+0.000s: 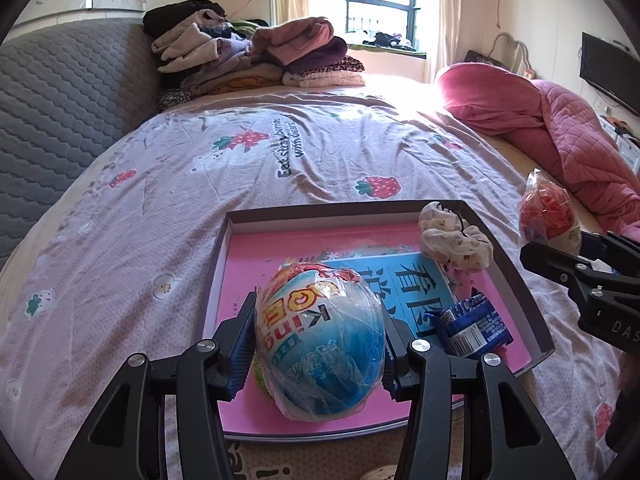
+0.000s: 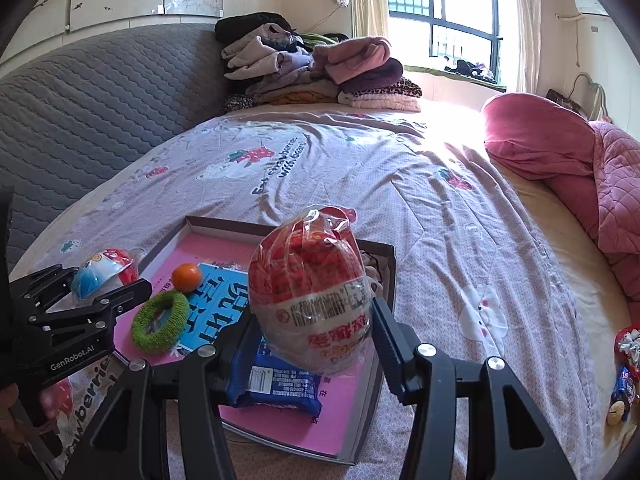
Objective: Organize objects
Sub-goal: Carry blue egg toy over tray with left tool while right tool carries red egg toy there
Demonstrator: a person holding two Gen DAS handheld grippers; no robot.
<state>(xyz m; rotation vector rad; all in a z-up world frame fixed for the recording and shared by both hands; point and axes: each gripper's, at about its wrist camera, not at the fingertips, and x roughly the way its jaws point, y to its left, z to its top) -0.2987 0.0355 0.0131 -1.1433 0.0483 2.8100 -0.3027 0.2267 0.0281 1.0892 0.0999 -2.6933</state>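
My left gripper [image 1: 320, 340] is shut on a blue egg-shaped toy [image 1: 320, 332] in clear wrap, held just over the near part of a shallow pink-lined box [image 1: 248, 256] on the bed. My right gripper [image 2: 316, 332] is shut on a red wrapped egg [image 2: 312, 292] above the box's right half. In the box [image 2: 384, 280] lie a blue snack packet [image 2: 276, 384], a green scrunchie [image 2: 160, 318], a small orange fruit [image 2: 186, 277] and a cream scrunchie [image 1: 452, 240]. Each view shows the other gripper: the right [image 1: 556, 246] holding the red egg [image 1: 546, 216], the left [image 2: 100, 280] holding the blue egg [image 2: 94, 276].
The box sits on a strawberry-print sheet [image 1: 280, 152]. A pile of folded clothes [image 1: 256, 56] is at the far end by the grey quilted headboard [image 1: 60, 120]. A pink quilt [image 1: 560, 120] lies along the right. Small items [image 2: 626, 368] sit at the bed's right edge.
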